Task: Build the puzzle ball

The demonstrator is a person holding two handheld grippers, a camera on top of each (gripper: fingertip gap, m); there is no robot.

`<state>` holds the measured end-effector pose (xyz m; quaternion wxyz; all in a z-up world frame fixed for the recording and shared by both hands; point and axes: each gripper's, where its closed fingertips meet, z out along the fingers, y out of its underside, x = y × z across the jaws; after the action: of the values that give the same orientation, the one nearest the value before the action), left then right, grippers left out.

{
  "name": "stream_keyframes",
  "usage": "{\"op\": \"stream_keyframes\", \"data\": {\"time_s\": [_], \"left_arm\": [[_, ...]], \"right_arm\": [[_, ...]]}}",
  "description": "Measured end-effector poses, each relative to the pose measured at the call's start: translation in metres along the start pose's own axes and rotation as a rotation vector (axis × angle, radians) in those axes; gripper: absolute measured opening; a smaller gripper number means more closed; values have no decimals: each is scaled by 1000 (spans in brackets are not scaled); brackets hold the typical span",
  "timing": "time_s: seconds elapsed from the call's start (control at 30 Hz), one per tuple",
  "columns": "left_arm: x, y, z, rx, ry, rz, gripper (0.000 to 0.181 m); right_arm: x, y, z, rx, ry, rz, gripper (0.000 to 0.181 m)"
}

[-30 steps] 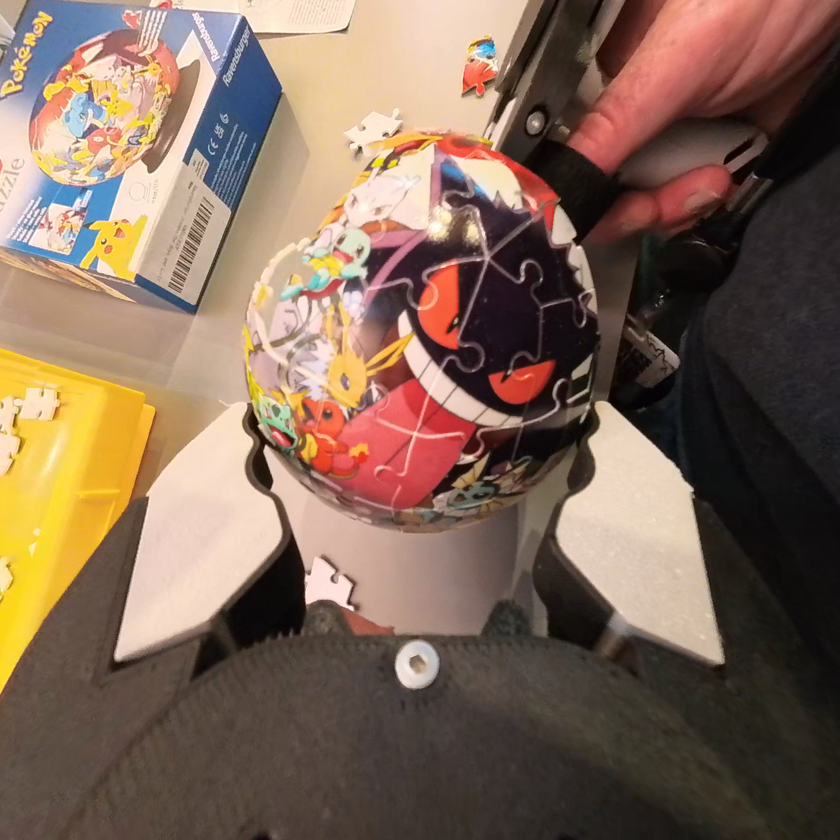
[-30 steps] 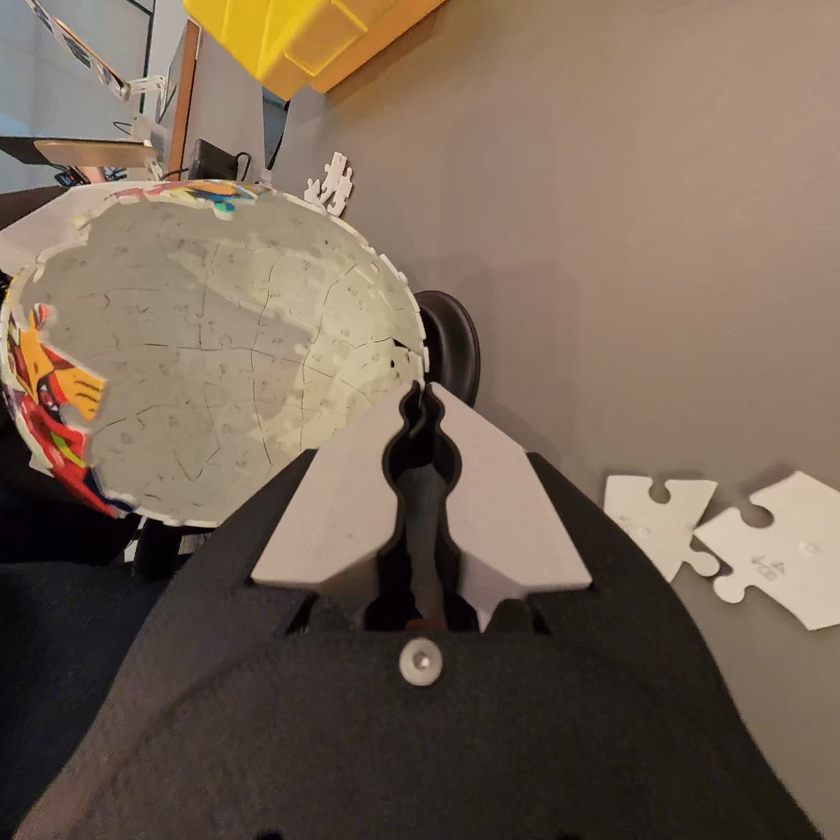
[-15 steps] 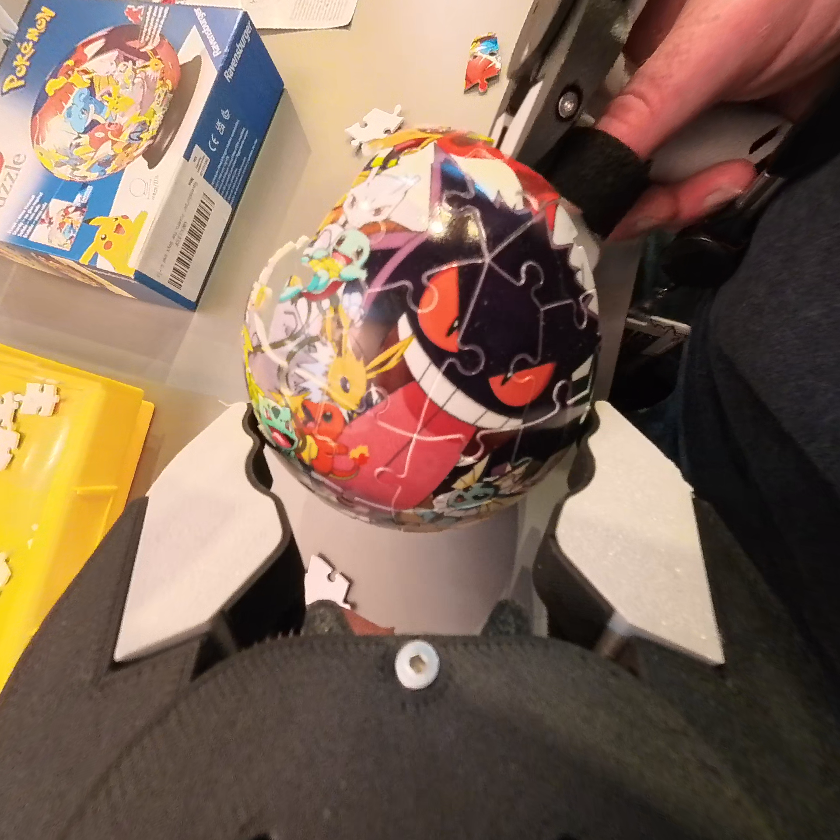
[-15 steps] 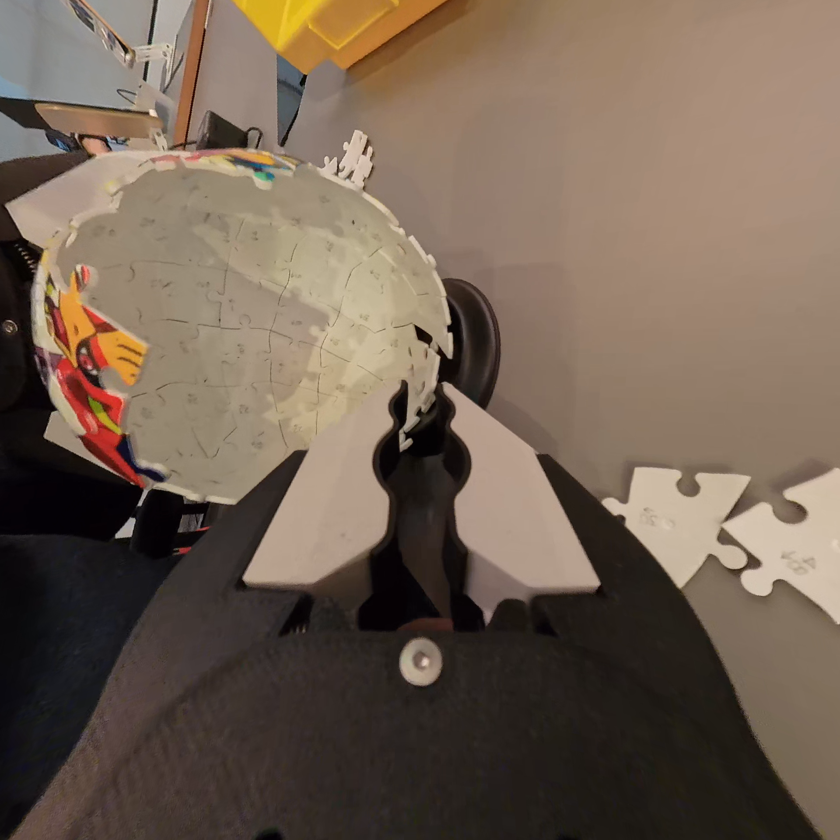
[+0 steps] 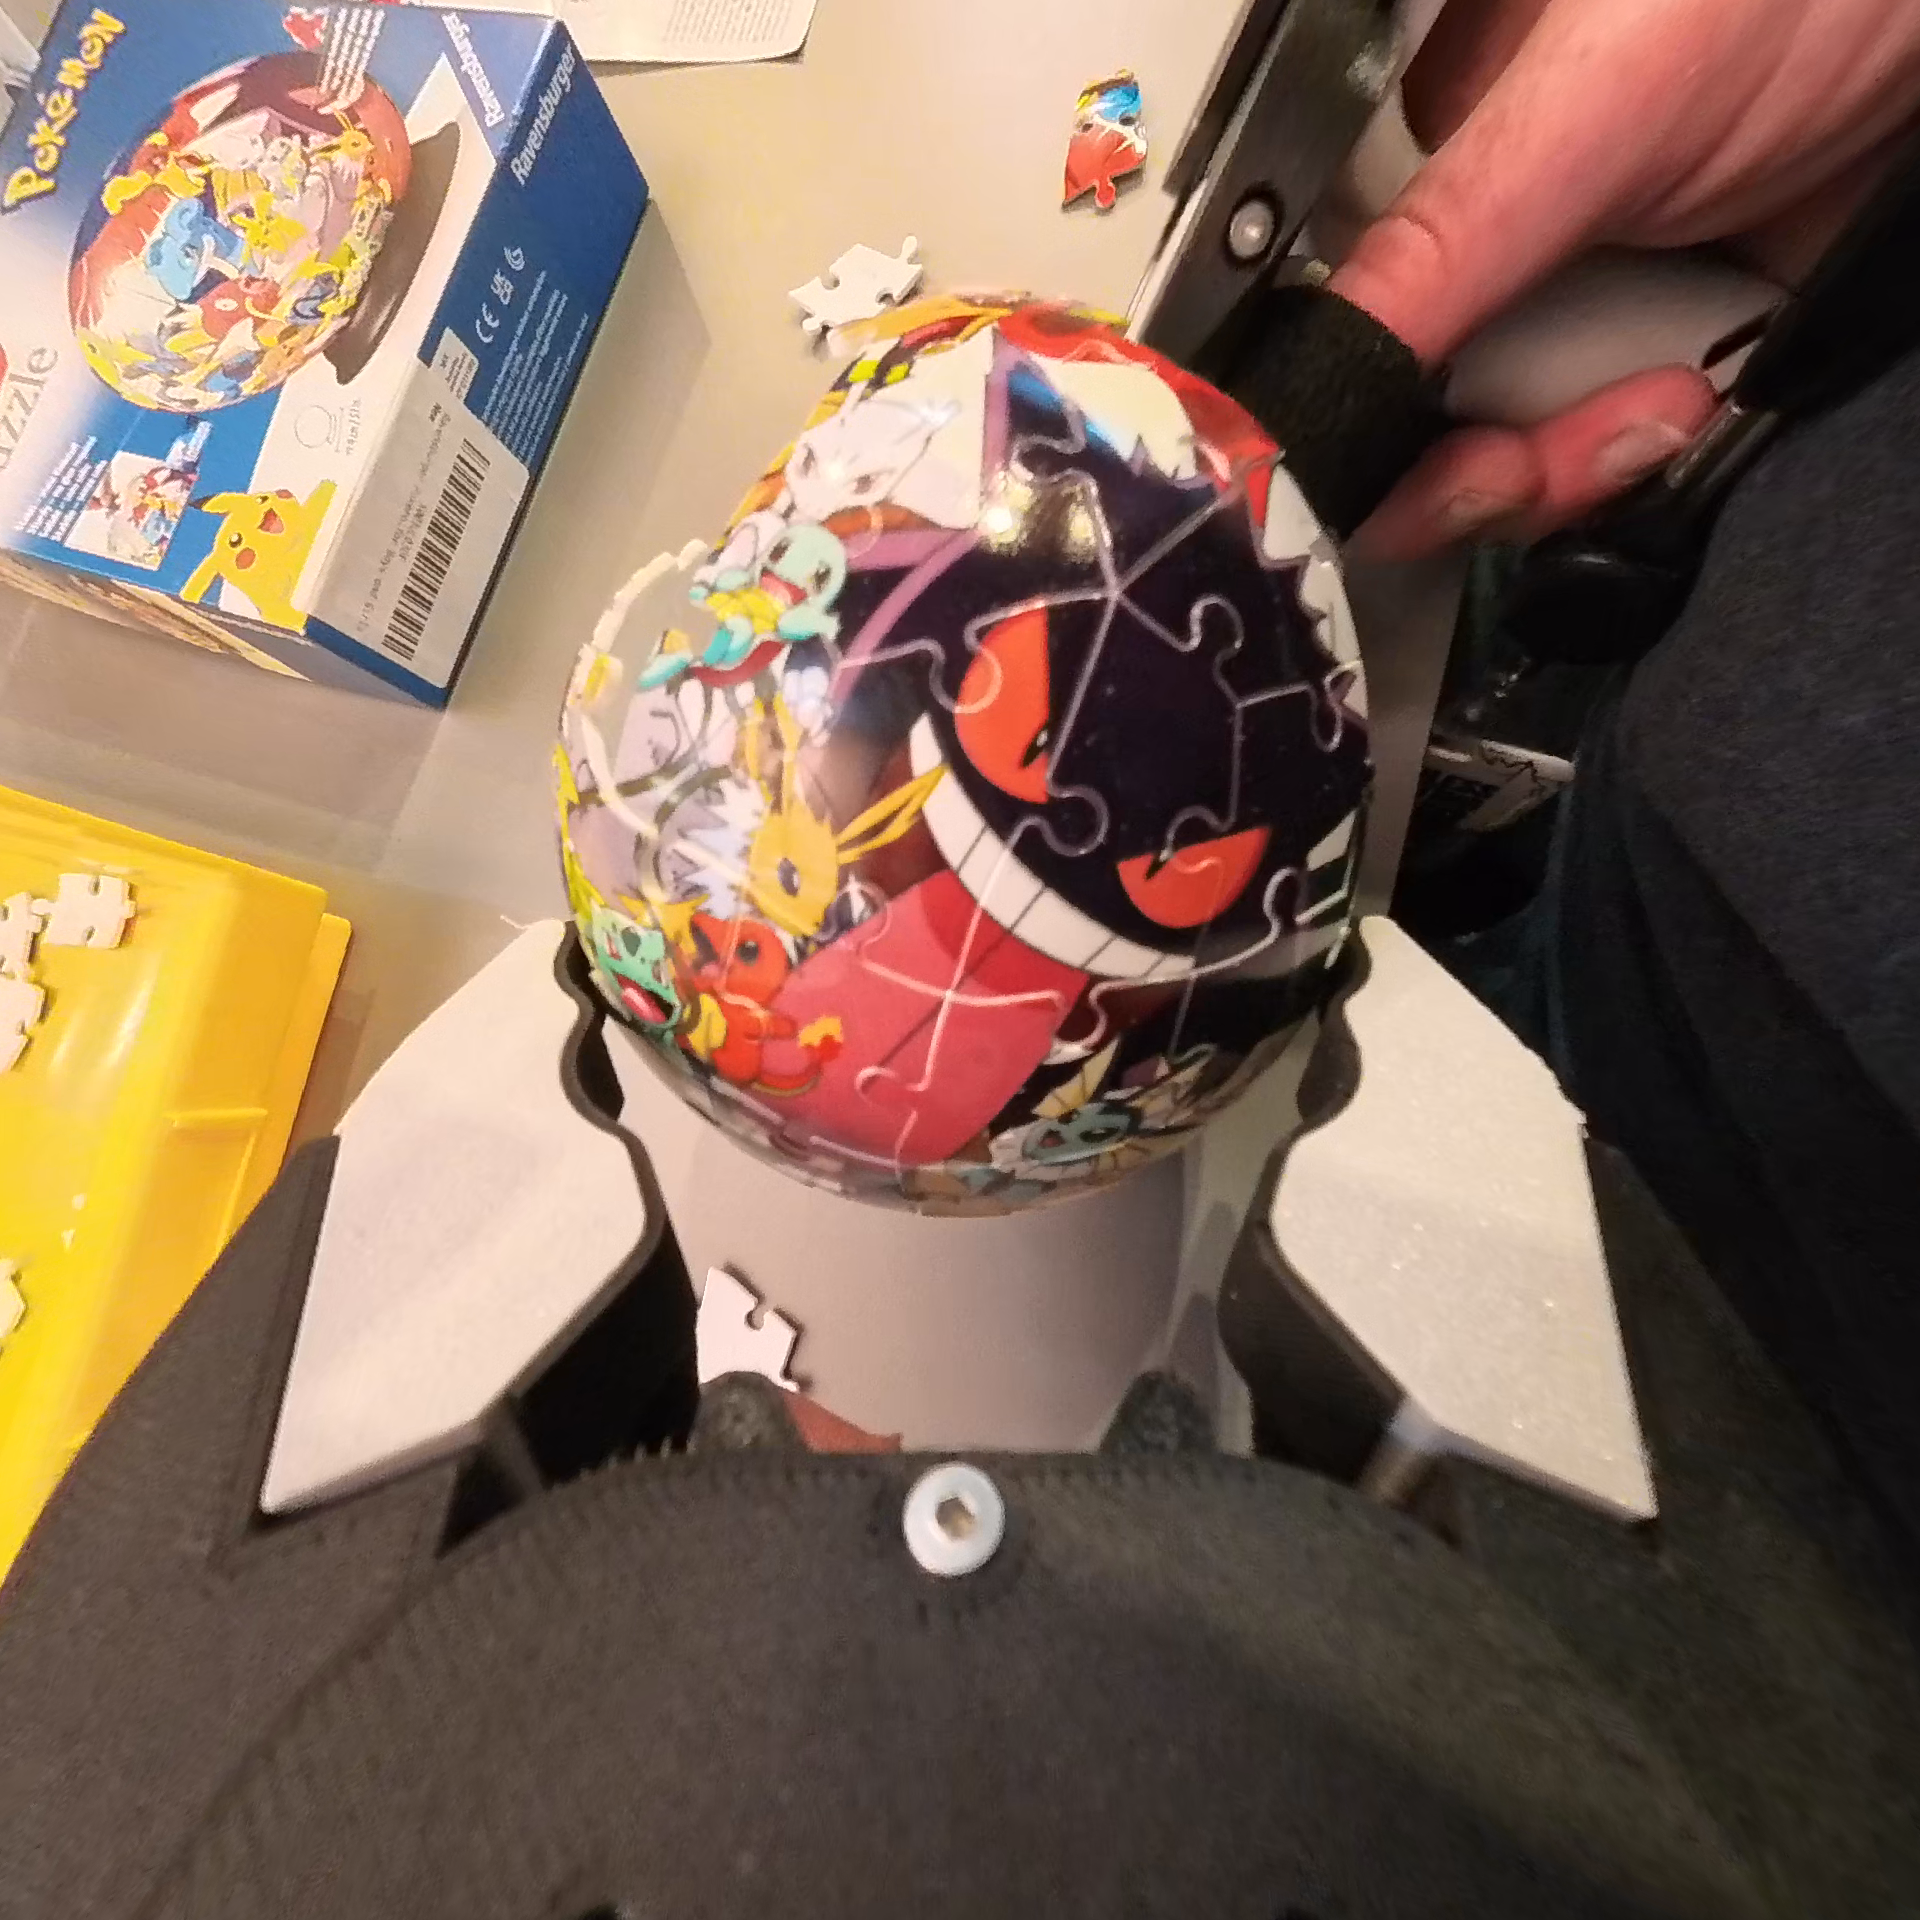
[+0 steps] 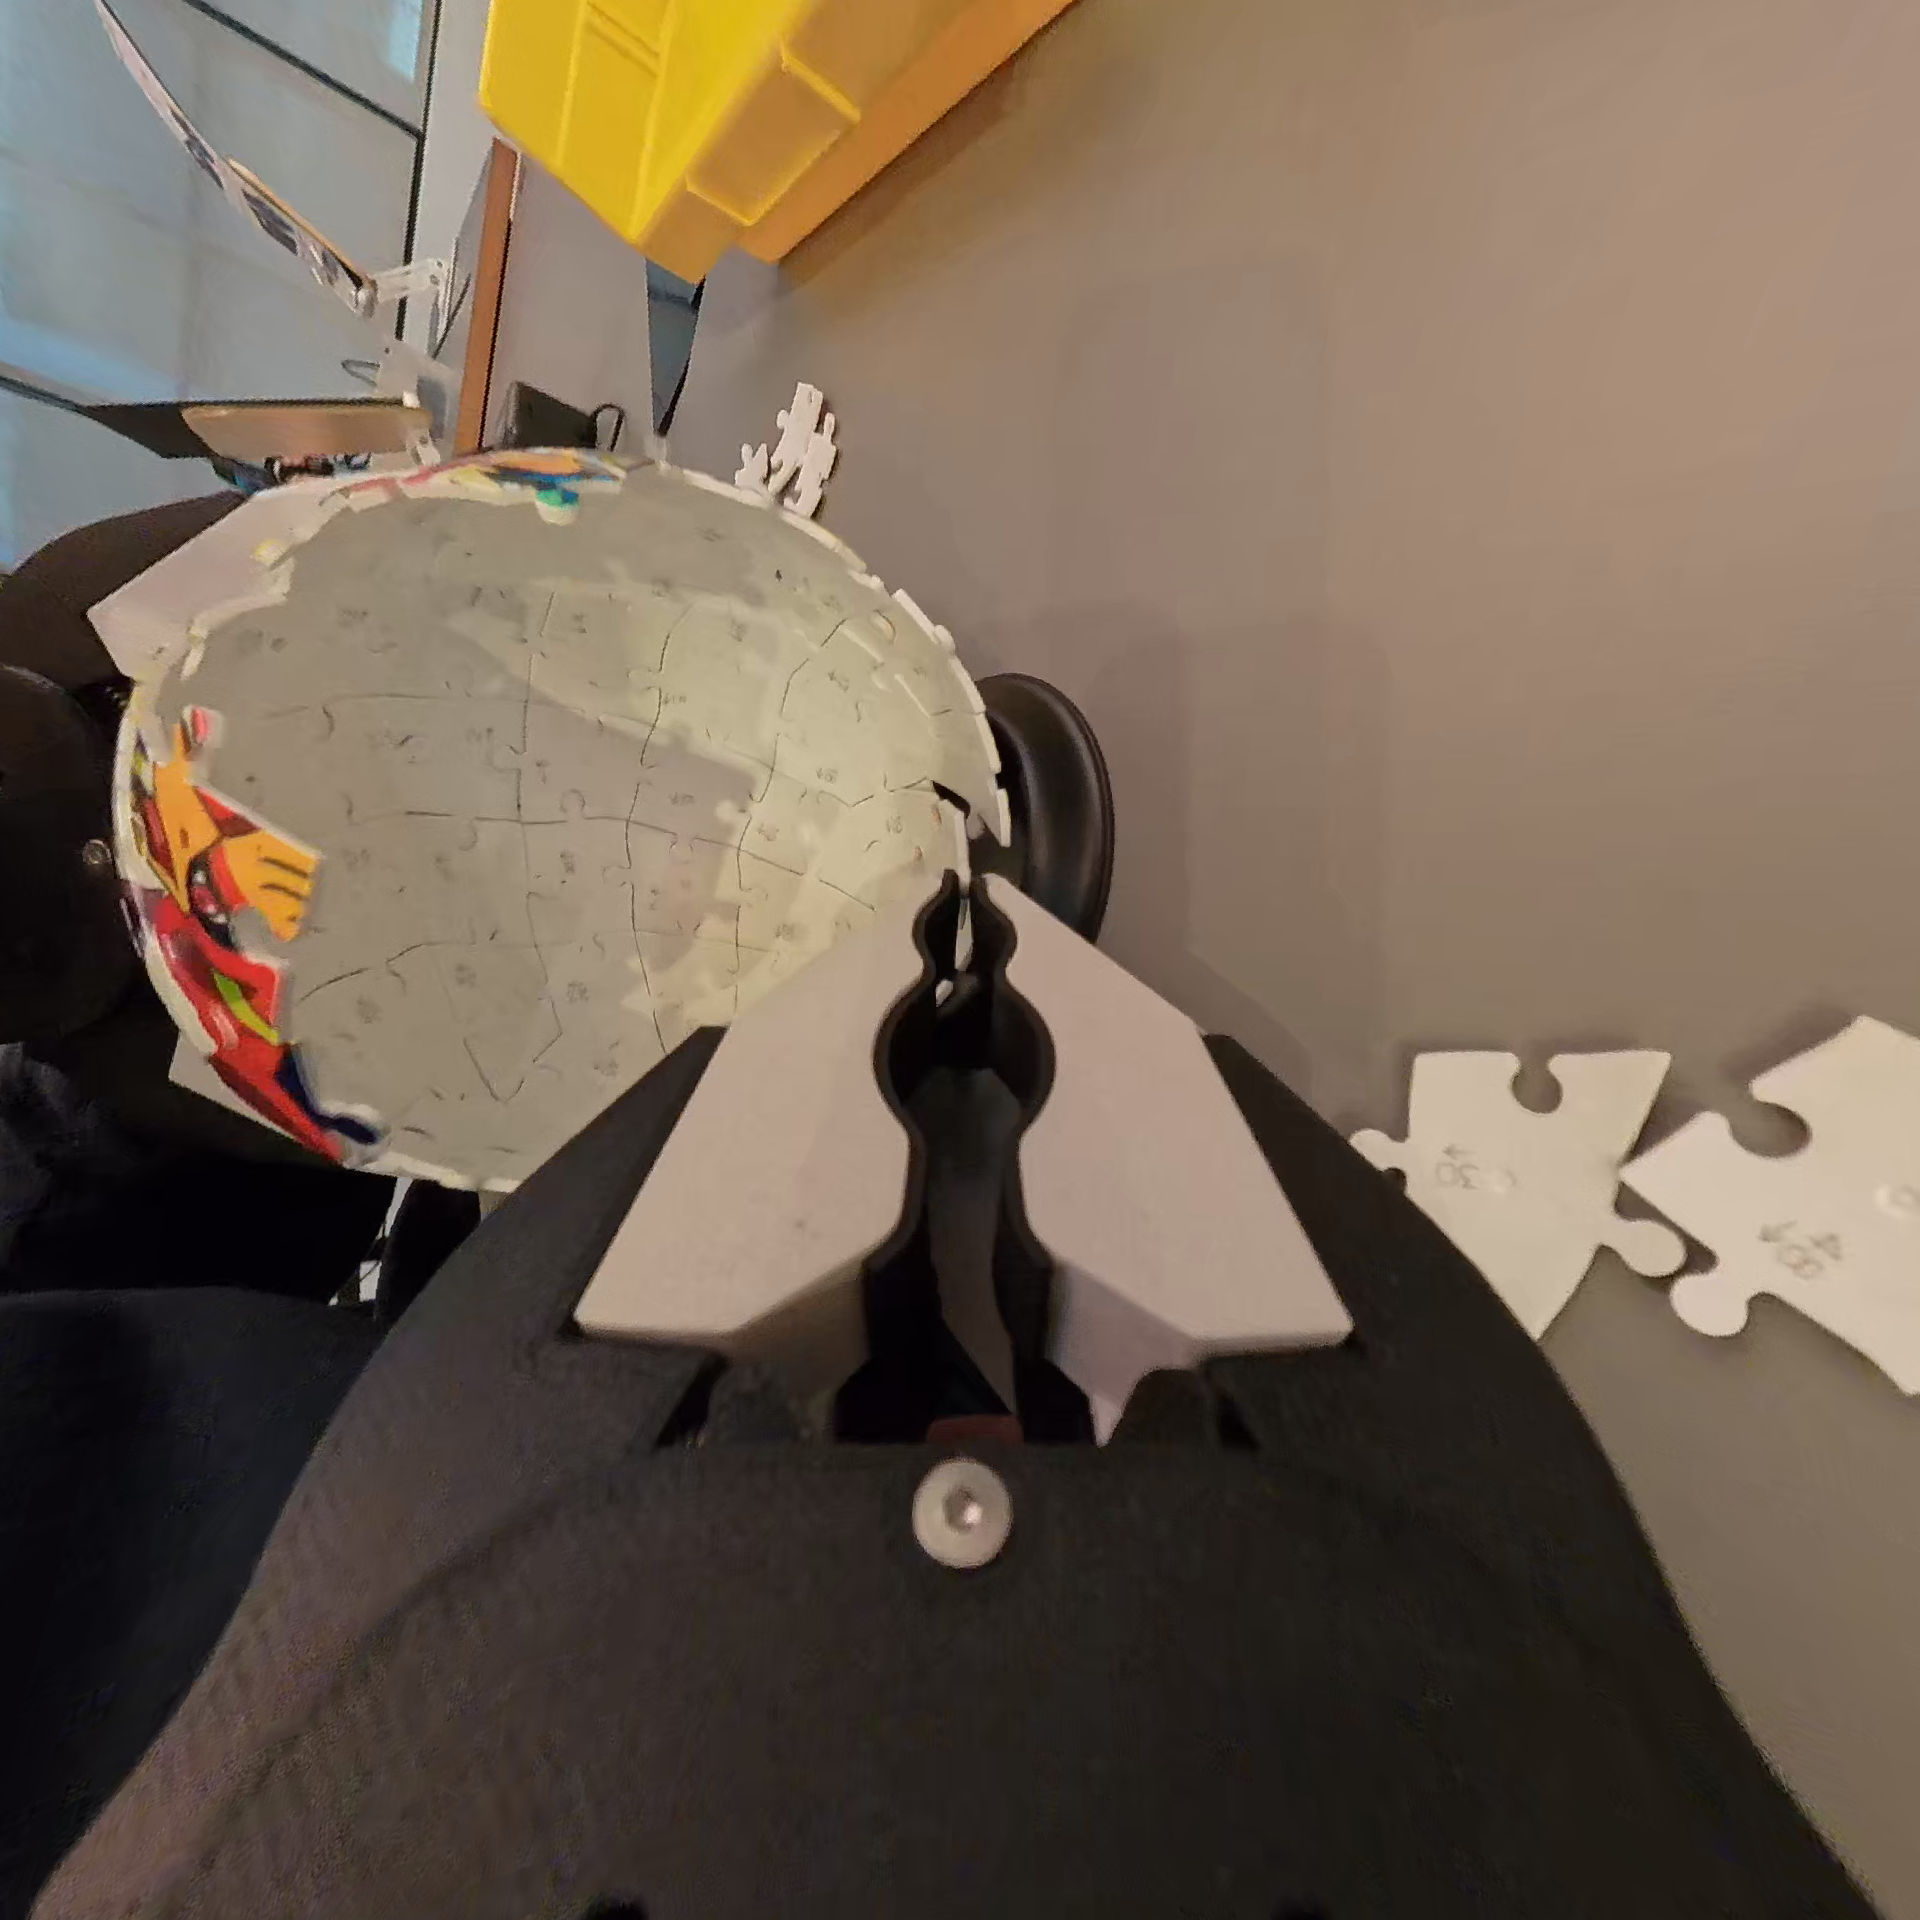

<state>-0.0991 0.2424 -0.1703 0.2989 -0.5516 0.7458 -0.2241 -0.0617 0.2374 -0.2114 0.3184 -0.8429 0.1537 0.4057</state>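
While the left tool (image 5: 961,940) is clamped on the half-built puzzle ball (image 5: 966,748), one finger pressed to each side of the sphere's lower half, the ball hangs above the grey table (image 5: 727,187) with its printed cartoon surface toward the left wrist camera. From the right wrist view the same ball (image 6: 540,821) shows its hollow white inside, open and jagged along the unfinished rim. The right tool (image 6: 961,894) has its fingers drawn almost together, pinching a small white puzzle piece (image 6: 961,940) right at that rim's edge. A hand (image 5: 1579,187) grips the right tool's handle just beyond the ball.

On the table lie the blue puzzle box (image 5: 301,322), a colourful loose piece (image 5: 1107,140) and a white one (image 5: 857,286) beyond the ball, and another white piece (image 5: 748,1340) beneath it. A yellow bin (image 5: 156,1091) with more white pieces sits at the left. Two face-down pieces (image 6: 1507,1153) lie touching each other beside the right tool, and a black round stand (image 6: 1060,790) sits behind the ball.
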Motion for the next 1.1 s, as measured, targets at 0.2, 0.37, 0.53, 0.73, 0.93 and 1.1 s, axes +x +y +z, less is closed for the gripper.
{"op": "stream_keyframes", "data": {"time_s": [0.2,0.37,0.53,0.73,0.93,1.1], "left_arm": [[0,0,0,4,0,-3,128],[1,0,0,5,1,1,128],[1,0,1,5,-1,1,128],[1,0,1,4,-1,3,128],[1,0,1,6,-3,1,128],[1,0,1,7,-4,2,128]], "right_arm": [[2,-3,-1,41,24,-5,1],[2,-1,4,32,44,-17,6],[0,0,2,30,49,-45,12],[-2,5,1,-1,47,-71,9],[-3,10,-1,-21,52,-87,7],[1,8,-4,-21,69,-79,9]]}}
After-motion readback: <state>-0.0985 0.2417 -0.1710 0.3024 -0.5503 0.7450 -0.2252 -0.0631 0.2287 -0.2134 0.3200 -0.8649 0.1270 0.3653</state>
